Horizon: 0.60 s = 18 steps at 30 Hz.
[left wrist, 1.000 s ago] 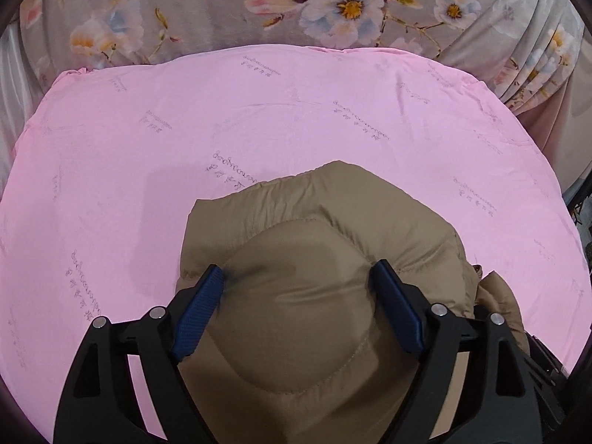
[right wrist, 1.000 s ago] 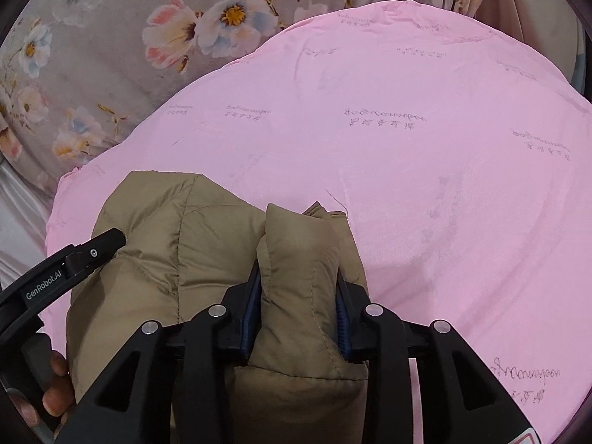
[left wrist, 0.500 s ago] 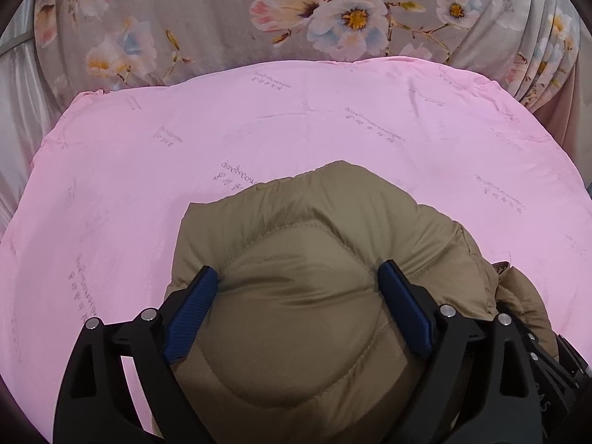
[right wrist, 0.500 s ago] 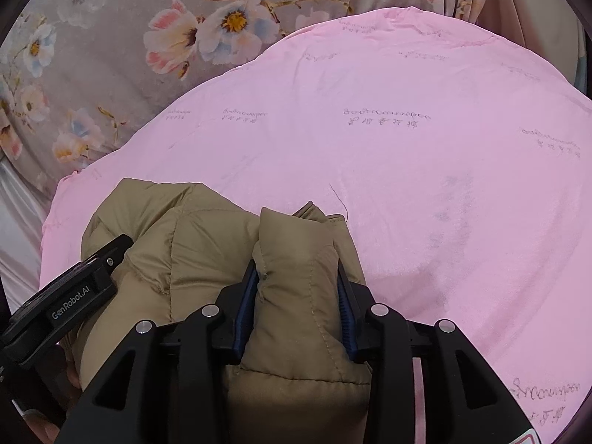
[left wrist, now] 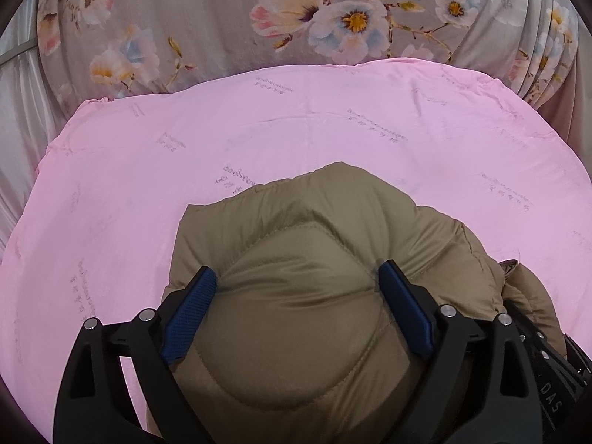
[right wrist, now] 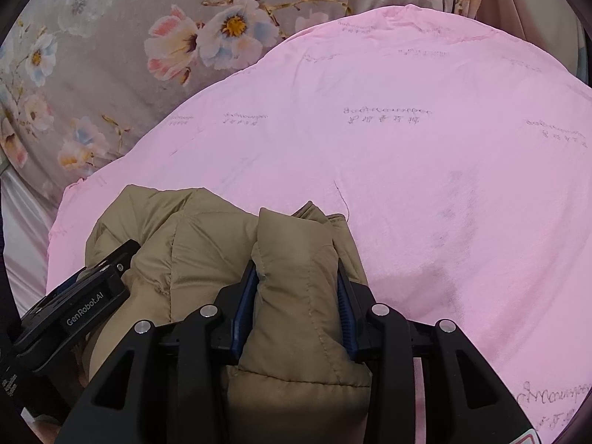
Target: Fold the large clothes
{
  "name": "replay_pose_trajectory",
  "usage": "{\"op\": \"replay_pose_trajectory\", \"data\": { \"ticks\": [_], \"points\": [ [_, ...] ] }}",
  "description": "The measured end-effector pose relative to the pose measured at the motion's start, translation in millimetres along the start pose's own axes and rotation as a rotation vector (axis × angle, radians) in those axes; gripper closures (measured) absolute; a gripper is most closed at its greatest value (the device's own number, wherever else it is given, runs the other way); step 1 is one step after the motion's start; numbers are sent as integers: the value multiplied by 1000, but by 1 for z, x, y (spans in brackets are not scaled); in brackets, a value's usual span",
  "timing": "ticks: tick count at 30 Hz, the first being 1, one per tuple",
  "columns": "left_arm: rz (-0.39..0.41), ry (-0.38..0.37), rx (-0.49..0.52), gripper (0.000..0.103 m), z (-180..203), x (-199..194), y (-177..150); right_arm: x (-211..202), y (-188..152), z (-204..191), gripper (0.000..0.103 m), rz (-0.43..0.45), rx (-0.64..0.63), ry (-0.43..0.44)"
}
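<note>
Both grippers, left (left wrist: 296,292) wide, right (right wrist: 296,296) easing open, still pinched the jacket (left wrist: 314,333); best lowered level onto the sheet (left wrist: 333,129), released together.

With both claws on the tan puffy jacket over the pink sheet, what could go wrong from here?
1. The right claw, whose jaws have just been opening, grips only a narrow ridge of the tan jacket; it may slip free.
2. The left claw spans a slick, bulging panel that could spring out, undoing the fold.
3. Dragging may wrinkle the pink sheet.
</note>
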<state>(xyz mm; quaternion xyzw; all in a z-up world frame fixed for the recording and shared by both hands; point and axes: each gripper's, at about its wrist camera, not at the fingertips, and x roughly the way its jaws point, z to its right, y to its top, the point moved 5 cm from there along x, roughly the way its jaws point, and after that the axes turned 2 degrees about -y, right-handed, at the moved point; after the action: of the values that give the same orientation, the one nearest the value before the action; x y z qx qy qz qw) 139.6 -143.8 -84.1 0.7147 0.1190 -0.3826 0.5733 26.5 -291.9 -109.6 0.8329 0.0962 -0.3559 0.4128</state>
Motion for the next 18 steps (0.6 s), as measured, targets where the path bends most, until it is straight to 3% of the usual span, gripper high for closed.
{"op": "replay_pose_trajectory", "data": {
  "ticks": [3,7,10,12,14,16,18],
  "points": [
    [-7,-3,-1,15,-1,-2,2,-6,4,12,64,-21,72,91],
    [-11,-1,6,15,-9,-29,-1,-58,9,18,57,46,60,62],
    [-7,-13,17,16,-14,-65,-10,-102,7,11,59,116,-55,-20],
    [-13,-31,25,16,-15,-87,-19,-123,0,1,66,124,-128,-32],
    [-38,-58,33,16,-13,-102,-30,-134,-11,-10,92,90,-196,-23],
    [-66,-87,21,16,-12,-111,-40,-140,-28,-20,101,43,-247,2],
    [-104,-129,9,17,-10,-118,-52,-142,-49,-24,103,-11,-273,21]
  ]
}}
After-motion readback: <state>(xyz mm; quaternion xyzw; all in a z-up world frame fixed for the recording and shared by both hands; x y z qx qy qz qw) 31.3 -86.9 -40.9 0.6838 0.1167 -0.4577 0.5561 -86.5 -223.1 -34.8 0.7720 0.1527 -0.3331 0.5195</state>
